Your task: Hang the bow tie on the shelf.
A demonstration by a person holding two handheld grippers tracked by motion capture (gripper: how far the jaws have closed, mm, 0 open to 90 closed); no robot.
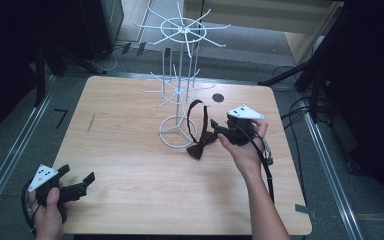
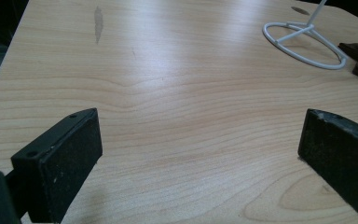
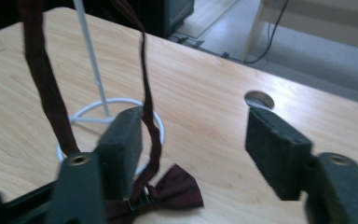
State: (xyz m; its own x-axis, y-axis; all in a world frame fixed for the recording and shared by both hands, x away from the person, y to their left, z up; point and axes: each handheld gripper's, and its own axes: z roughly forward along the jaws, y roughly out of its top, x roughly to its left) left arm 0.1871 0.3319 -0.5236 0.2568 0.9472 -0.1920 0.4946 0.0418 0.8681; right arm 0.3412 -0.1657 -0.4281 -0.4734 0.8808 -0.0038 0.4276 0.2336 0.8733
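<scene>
- Lit brightly from above and ahead, with the table (image 1: 130, 150) pale and the surroundings left almost black.
- Glare spread across the wood in the left gripper view, washing out the grain near the wire stand (image 2: 303, 44).
- Soft, faint shadows only.
- Blurred up close in the right gripper view: jaws and bow tie (image 3: 168, 191) out of focus.

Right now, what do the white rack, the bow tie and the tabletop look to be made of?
Rack: thin rod, apparently painted or coated metal wire, glossy white.
Bow tie: dark maroon fabric, soft and limp, matte; a small clasp at its knot looks metallic.
Tabletop: pale wood grain, smooth with sheen, possibly laminate.
</scene>
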